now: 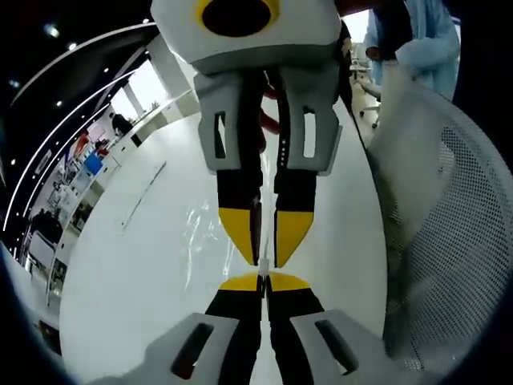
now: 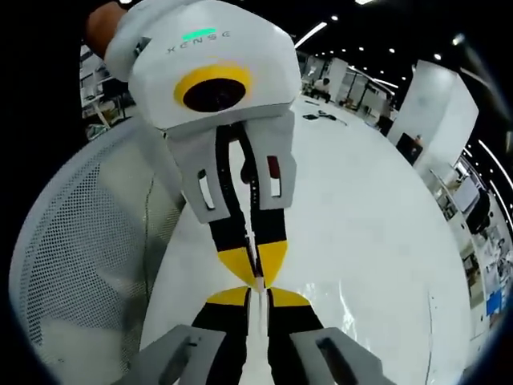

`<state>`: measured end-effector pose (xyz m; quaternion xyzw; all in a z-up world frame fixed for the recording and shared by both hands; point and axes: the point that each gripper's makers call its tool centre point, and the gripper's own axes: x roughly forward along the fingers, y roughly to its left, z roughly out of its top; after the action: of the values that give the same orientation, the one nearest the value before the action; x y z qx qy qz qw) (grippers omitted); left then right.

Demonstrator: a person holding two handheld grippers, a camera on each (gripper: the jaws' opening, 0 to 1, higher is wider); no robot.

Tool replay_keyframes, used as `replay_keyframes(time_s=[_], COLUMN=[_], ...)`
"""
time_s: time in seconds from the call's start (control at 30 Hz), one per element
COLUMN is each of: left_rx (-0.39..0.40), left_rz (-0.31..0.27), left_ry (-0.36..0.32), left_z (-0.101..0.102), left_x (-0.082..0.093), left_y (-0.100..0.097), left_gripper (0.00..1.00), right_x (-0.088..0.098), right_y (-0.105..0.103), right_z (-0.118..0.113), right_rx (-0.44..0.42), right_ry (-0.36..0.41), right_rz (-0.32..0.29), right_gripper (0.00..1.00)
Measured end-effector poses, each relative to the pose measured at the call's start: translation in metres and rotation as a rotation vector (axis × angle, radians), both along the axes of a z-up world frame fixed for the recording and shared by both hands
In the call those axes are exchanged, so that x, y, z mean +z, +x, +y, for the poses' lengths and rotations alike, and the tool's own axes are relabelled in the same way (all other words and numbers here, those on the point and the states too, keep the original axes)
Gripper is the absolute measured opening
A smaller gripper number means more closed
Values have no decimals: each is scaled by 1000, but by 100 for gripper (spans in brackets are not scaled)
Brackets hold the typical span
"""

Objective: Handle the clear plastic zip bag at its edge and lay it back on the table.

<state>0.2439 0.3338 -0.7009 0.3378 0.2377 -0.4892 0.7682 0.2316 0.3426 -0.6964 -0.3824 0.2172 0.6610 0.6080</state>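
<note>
The clear plastic zip bag point(image 1: 210, 233) is hard to see in the left gripper view: only faint shine and creases show on the white table point(image 1: 136, 265), and its outline cannot be traced. Its middle part is hidden behind the right gripper point(image 1: 266, 257), which comes down from the top edge and is cut off there. In the right gripper view the bag point(image 2: 337, 309) is again only weak glare. The mesh chair point(image 1: 449, 241) is cut by the picture's edge. Far shelves and people are too small to tell.
</note>
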Motion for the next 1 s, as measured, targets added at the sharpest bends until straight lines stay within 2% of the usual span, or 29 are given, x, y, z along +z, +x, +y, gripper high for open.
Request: replay_keyframes(time_s=[0.43, 0.67, 0.87, 0.97, 1.0], left_rx=[-20, -20, -21, 11, -2], left_rz=[-8, -9, 5, 60, 47], left_ry=[13, 22, 24, -1, 3], left_z=[-4, -2, -3, -6, -6], left_x=[0, -1, -5, -7, -7], left_y=[-4, -4, -5, -9, -8], left_gripper=[0, 1, 0, 0, 0], right_x=[-1, -8, -13, -16, -17], right_y=[-5, -2, 0, 0, 0], right_z=[0, -3, -5, -8, -8], right_rx=[12, -43, -64, -76, -81], right_ry=[-16, -54, -79, -98, -103], right_rz=[-18, 11, 25, 50, 53], right_gripper=[0, 0, 0, 0, 0])
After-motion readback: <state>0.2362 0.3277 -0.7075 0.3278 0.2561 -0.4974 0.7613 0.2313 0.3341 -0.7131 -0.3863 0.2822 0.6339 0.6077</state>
